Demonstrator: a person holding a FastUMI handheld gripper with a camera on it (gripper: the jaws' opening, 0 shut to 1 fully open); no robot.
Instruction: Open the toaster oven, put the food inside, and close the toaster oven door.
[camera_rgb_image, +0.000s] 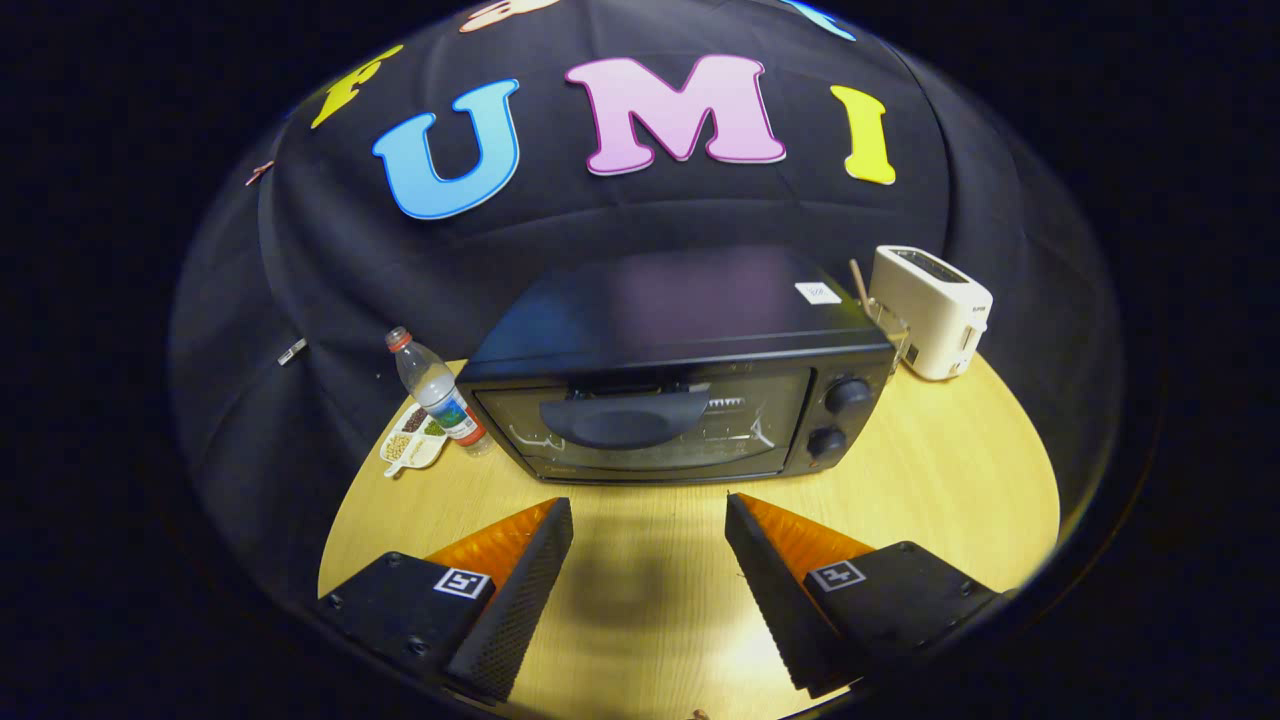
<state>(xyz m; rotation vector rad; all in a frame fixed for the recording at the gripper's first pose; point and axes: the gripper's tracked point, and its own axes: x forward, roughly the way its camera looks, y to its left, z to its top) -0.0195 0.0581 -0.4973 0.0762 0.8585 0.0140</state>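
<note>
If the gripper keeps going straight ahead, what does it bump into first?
Probably the toaster oven: its closed glass door sits just ahead of the open gripper, nothing between them.

A round wooden desk (950, 480) carried a black toaster oven (680, 380), a water bottle (437, 392), a snack dish (408, 445) and a white toaster (930, 310).
</note>
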